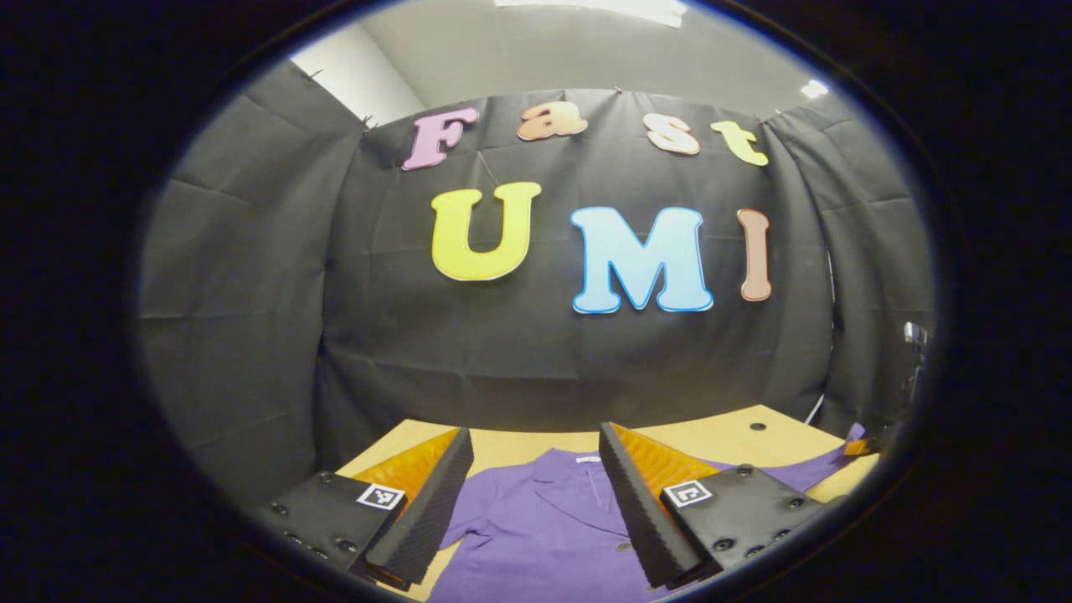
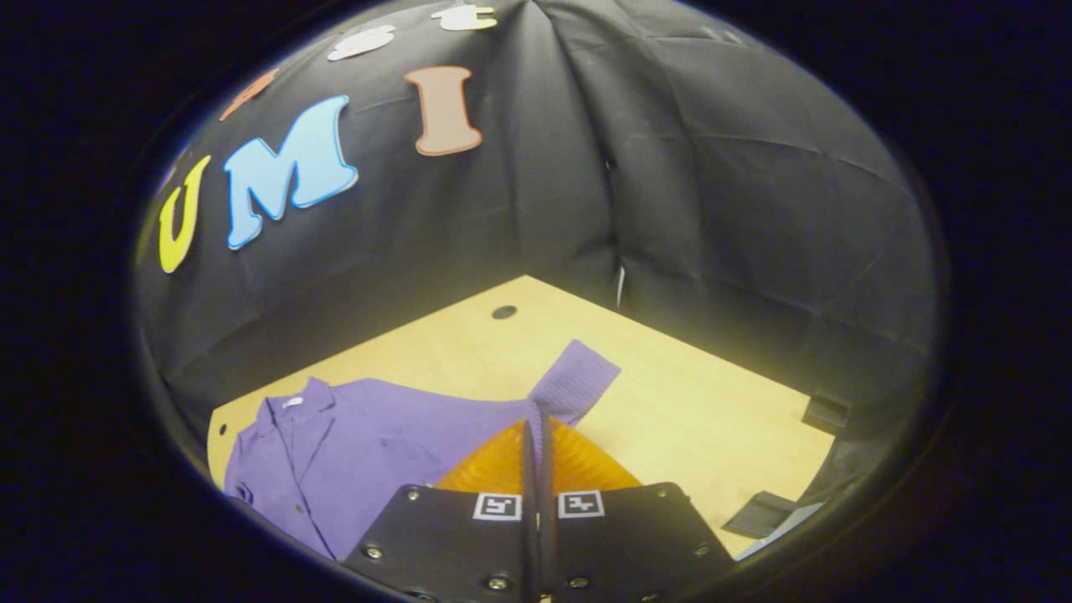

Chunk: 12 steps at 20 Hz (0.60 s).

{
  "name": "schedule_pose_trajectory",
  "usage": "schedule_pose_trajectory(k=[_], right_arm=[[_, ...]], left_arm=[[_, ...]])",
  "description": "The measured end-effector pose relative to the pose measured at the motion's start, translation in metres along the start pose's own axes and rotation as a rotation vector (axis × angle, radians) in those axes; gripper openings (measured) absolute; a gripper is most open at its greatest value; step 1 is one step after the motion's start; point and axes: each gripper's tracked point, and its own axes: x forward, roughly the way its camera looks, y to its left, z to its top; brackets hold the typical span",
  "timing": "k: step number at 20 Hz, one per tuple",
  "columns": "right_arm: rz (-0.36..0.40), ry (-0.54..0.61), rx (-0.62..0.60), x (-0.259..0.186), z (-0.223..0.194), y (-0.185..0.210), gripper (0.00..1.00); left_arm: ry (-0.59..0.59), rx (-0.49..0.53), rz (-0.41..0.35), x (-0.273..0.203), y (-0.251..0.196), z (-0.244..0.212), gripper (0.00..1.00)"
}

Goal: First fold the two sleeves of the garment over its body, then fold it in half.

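**Right sleeve in the grip, garment flat on the table**

The shirt (image 2: 368, 435) lies face up on the table (image 2: 687, 402), collar toward the back wall, body spread flat. Its right sleeve (image 2: 574, 381) stretches out sideways from the body, cuff end ahead of the right gripper (image 2: 536, 435). In the left gripper view the collar (image 1: 578, 469) sits between the fingers, and the far sleeve (image 1: 816, 465) runs off to the side.

Judged step: folding this sleeve over the body. To do it well, lift the sleeve only enough to clear the cloth, carry it across toward the button line, and lay it flat without dragging the body or bunching the shoulder.

Right gripper: fingers clenched together with the sleeve cloth pinched between them. Left gripper (image 1: 532, 502): fingers spread wide, holding nothing, poised above the chest of the shirt; contact with the cloth cannot be told.
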Motion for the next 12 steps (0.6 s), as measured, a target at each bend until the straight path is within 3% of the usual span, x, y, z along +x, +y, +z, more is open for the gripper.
schedule_pose_trajectory(k=[8,12], right_arm=[[0.186,-0.087,-0.038,-0.011,0.028,0.135,0.01],[0.303,-0.063,-0.001,-0.012,0.018,0.198,0.01]], left_arm=[[0.020,0.004,0.023,-0.019,0.073,-0.025,0.94],[0.035,0.004,0.099,-0.036,0.119,-0.039,0.95]])
